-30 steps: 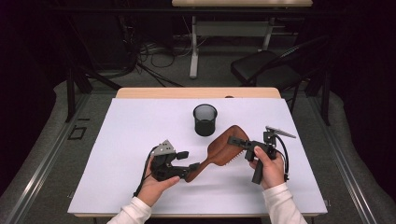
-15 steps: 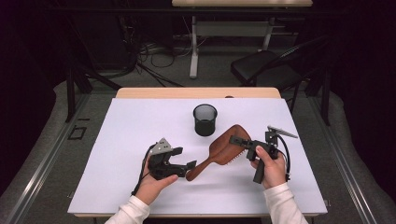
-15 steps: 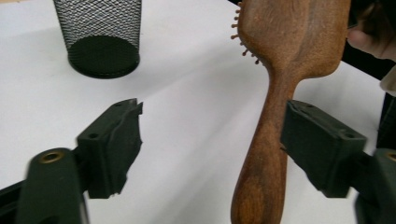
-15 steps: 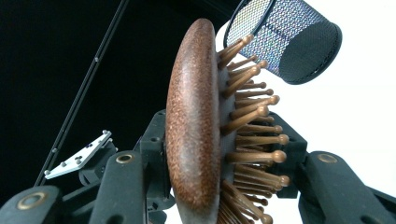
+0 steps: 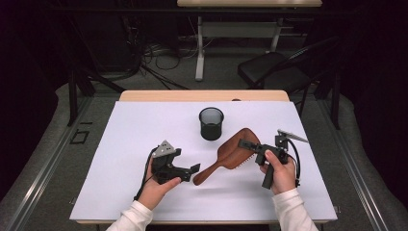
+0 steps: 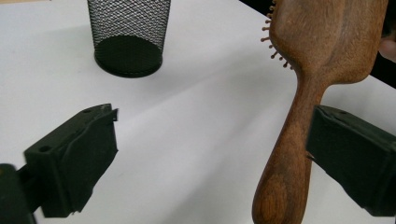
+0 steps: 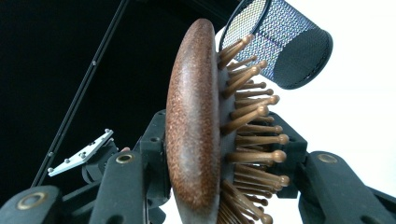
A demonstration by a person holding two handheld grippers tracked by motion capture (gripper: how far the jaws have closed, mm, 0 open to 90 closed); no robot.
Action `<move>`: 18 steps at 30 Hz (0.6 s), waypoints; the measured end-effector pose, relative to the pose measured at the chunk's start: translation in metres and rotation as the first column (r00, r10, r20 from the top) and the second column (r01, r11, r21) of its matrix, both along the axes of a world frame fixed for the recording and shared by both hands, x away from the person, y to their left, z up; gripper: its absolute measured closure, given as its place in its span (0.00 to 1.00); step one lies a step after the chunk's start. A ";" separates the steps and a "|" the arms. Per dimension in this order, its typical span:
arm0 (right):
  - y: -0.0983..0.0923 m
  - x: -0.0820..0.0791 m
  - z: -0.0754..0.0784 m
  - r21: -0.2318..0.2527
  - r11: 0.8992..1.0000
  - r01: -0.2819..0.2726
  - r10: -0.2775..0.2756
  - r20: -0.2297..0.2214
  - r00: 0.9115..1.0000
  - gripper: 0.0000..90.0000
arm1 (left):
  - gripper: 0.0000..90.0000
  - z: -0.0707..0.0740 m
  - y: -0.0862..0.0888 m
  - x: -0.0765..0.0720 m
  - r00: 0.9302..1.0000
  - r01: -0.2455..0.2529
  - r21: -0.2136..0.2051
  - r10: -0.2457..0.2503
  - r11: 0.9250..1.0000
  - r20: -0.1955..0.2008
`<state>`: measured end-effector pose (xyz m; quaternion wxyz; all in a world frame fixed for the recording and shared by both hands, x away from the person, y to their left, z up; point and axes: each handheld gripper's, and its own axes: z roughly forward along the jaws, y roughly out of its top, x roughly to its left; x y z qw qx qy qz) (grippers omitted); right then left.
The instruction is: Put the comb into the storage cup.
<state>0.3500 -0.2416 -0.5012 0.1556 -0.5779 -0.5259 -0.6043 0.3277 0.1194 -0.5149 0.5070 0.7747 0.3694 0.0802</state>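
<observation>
Since a second ago: left gripper (image 5: 195, 168) jaws just opened off the handle of the wooden hairbrush (image 5: 231, 154), now spread wide apart, handle between them in the left gripper view (image 6: 289, 154), lying against the right-hand jaw there, well clear of the other; hands otherwise where they were. Left hand (image 5: 159, 185) entering from the bottom edge, white sleeve at the wrist, wrapped around the gripper body, grey three-cornered plate on top, jaws aimed across the table toward the brush's handle end. Right hand (image 5: 279, 173) likewise from below, fist closed around an upright grip, right gripper (image 5: 245, 144) reaching leftward and clamped on the brush's paddle head. Seen in the right gripper view: head on edge between the jaws (image 7: 205, 135), smooth wooden back against one, bristle side against the other. Brush lying slantwise between both hands, head raised toward the right, handle tip low near the white tabletop (image 5: 144, 120). Black mesh cup (image 5: 211, 123) upright just behind the brush, apart from it.
</observation>
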 end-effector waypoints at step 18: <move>-0.004 0.000 0.001 0.003 1.000 0.010 -0.010 0.003 1.000 0.56 | 0.00 -0.003 0.006 0.005 1.000 -0.005 0.039 0.005 0.999 -0.011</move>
